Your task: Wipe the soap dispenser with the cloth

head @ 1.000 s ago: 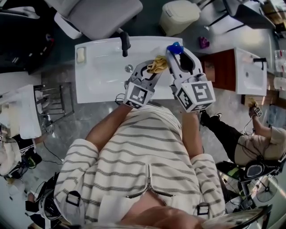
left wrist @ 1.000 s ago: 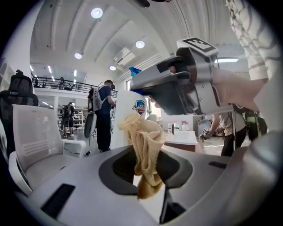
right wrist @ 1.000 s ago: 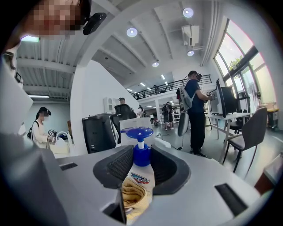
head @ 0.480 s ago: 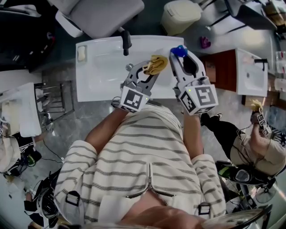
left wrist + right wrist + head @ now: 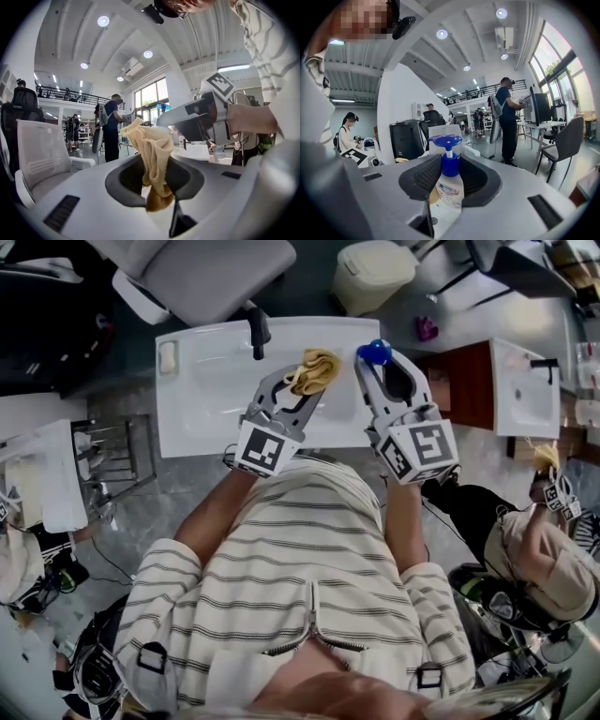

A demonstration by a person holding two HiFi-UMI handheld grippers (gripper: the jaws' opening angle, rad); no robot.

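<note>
Person in a striped top stands at a white sink (image 5: 202, 395), a gripper in each hand, both held up over the basin.

Left gripper (image 5: 307, 383): fingers (image 5: 123, 183) clenched on the yellow cloth (image 5: 151, 149). The cloth is pinched low down. Its bunched upper part stands above the fingers and a darker end hangs below them. In the head view the cloth (image 5: 314, 369) sits at the gripper's tip, over the basin's right half.

Right gripper (image 5: 382, 367): fingers (image 5: 423, 177) grasping the soap dispenser (image 5: 449, 185) by its body. The bottle is upright, its label faces the camera, and the blue pump head (image 5: 445, 139) rises clear above the fingers. From above, only the blue top (image 5: 374, 353) shows, over the sink's right edge.

Cloth and dispenser are near each other, side by side, with a gap between; not touching.

Round about:
- Dark tap (image 5: 258, 331) at the basin's back.
- Soap bar (image 5: 168, 356) at its left corner.
- Grey chair (image 5: 211, 273) and a pale bin (image 5: 375, 273) beyond the sink.
- Second sink (image 5: 525, 390) to the right, with another person (image 5: 544, 563) in front of it.
</note>
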